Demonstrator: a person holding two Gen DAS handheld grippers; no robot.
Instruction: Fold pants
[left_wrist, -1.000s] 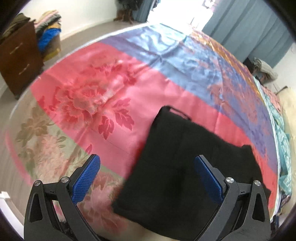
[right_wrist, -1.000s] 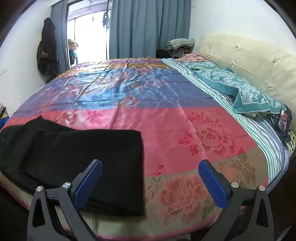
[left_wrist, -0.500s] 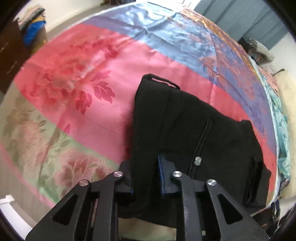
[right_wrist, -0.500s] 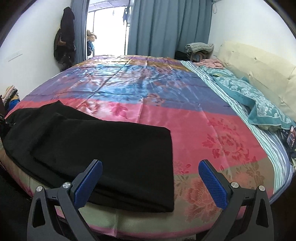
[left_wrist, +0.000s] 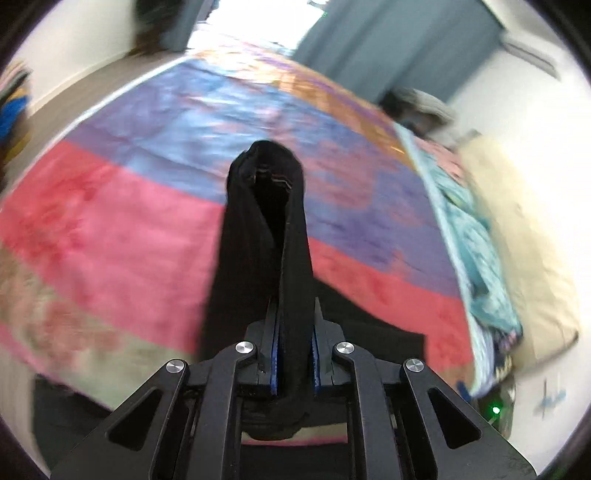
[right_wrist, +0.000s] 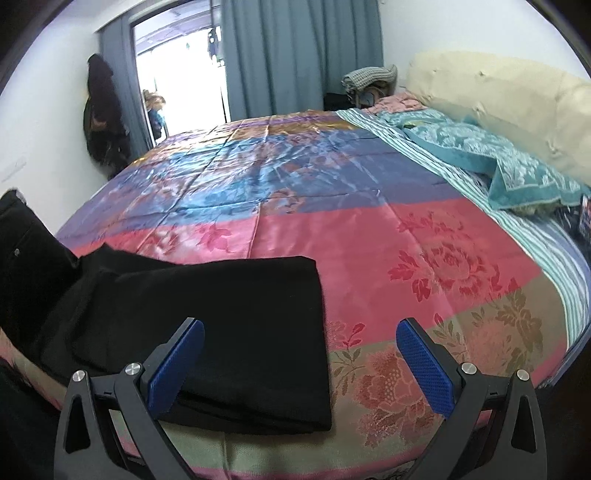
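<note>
Black pants (right_wrist: 221, 317) lie partly folded near the front edge of the bed, on a pink, blue and floral bedspread (right_wrist: 369, 236). My left gripper (left_wrist: 294, 321) is shut on one end of the pants (left_wrist: 266, 236) and holds it lifted above the bed; the raised end shows at the far left of the right wrist view (right_wrist: 22, 243). My right gripper (right_wrist: 300, 350) is open and empty, hovering over the right end of the folded pants.
Teal pillows (right_wrist: 491, 158) and a cream headboard (right_wrist: 498, 92) are at the right. Blue curtains (right_wrist: 303, 55) and an open doorway (right_wrist: 184, 77) are at the far side. A dark coat (right_wrist: 103, 114) hangs on the left wall.
My left gripper went from open to shut on the pants' end and lifted it up off the bed. My right gripper stayed open and moved closer over the folded pants.
</note>
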